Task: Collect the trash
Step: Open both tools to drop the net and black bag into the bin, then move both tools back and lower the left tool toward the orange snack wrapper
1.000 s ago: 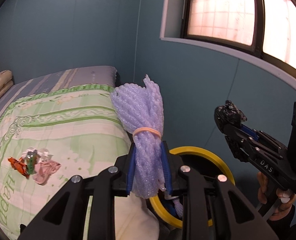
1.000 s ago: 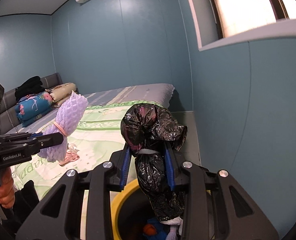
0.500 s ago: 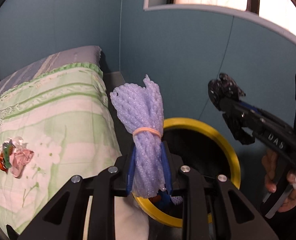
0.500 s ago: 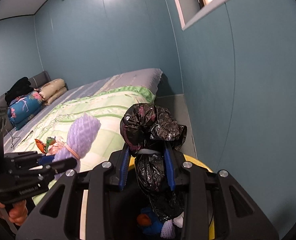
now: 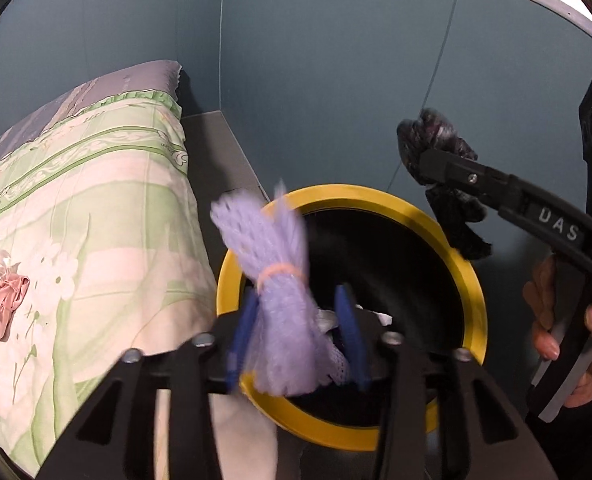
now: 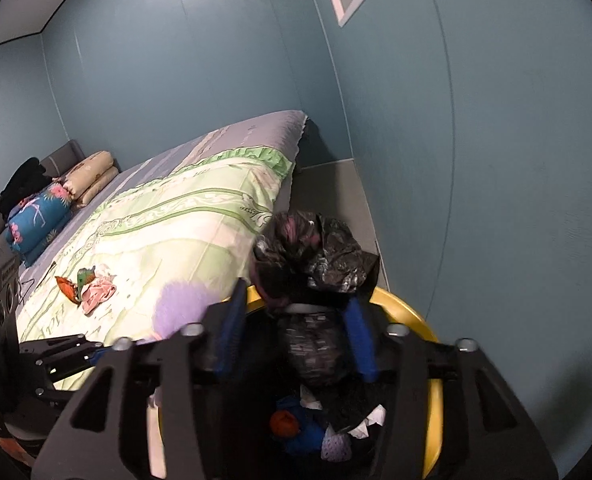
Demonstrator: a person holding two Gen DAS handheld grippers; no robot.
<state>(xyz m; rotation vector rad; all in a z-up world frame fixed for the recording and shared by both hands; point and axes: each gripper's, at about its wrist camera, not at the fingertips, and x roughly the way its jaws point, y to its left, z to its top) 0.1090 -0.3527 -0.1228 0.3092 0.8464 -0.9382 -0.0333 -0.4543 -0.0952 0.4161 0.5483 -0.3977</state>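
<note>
- Left wrist view, fingers: the left gripper [image 5: 296,328] has just been opening. Its blue pads [image 5: 240,332] now stand apart, and the purple foam net bundle [image 5: 280,300] between them is blurred and tilted toward 11 o'clock, leaning on the left pad only. It reads as released, not clamped.
- Left wrist view, target: the yellow-rimmed bin [image 5: 472,280] sits directly beyond the fingers, its dark mouth under the bundle. A second ago the bundle stood upright and sharp in a tight grip above the bed; now it hangs over the opening.
- Left wrist view, periphery: at 3 o'clock the right gripper [image 5: 428,168] carries the black plastic bag [image 5: 452,216] over the rim. At 9 o'clock, wrappers [image 5: 4,300] lie on the green bedspread [image 5: 96,208].
- Right wrist view, fingers: the right gripper [image 6: 296,328] has likewise been opening; the pads are clear of the black plastic bag [image 6: 316,280], which sags between them above the yellow-rimmed bin [image 6: 420,320].
- Right wrist view, meaning: both items appear mid-drop. The wrappers [image 6: 88,284] at 9 o'clock remain to collect.
</note>
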